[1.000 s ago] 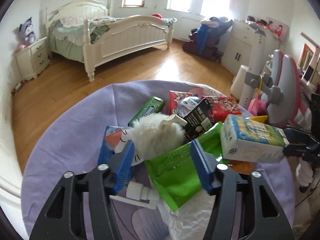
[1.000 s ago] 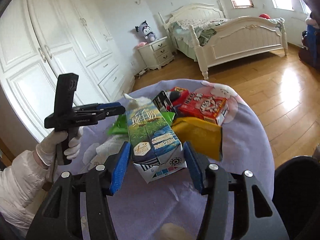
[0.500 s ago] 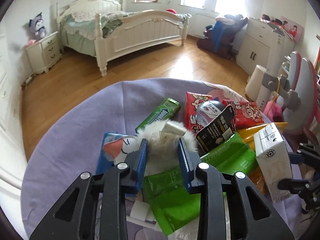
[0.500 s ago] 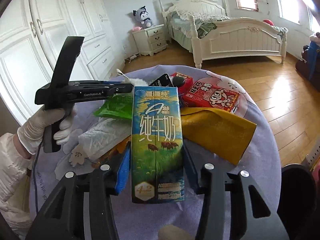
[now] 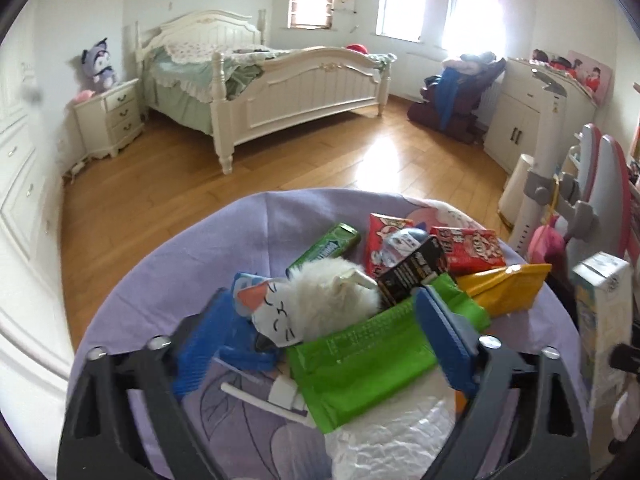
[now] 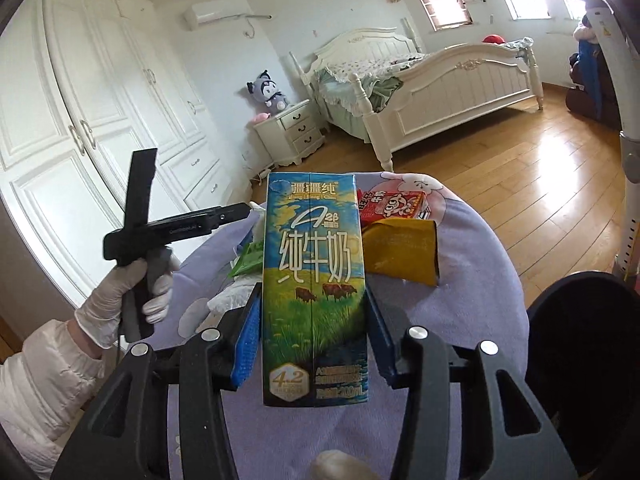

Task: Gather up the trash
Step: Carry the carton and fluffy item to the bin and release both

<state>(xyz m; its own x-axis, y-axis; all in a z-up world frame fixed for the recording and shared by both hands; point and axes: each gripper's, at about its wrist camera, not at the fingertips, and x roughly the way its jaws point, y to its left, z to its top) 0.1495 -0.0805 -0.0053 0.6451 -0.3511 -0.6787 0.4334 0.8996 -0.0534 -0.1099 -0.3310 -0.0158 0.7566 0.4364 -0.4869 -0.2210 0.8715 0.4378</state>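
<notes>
My right gripper (image 6: 312,336) is shut on a blue and green milk carton (image 6: 314,280), held upright above the purple-covered round table (image 6: 480,280). The carton also shows at the right edge of the left wrist view (image 5: 600,320). My left gripper (image 5: 320,336) is open, its jaws wide on either side of a green pouch (image 5: 360,356) and a white fluffy ball (image 5: 328,300), above the trash pile. The pile holds a yellow bag (image 5: 504,288), red boxes (image 5: 468,248), a black packet (image 5: 412,272), a green gum box (image 5: 324,248) and a blue cat-print wrapper (image 5: 256,308).
A dark bin (image 6: 580,352) stands right of the table in the right wrist view. Crumpled white plastic (image 5: 384,448) and a white pump piece (image 5: 276,396) lie near the left gripper. A white bed (image 5: 280,92), nightstand (image 5: 108,116) and wardrobe (image 6: 80,120) stand beyond on the wood floor.
My left gripper narrowed half a second ago and has now opened wide again over the pile. My right gripper has lifted the milk carton and turned it upright, away from the pile.
</notes>
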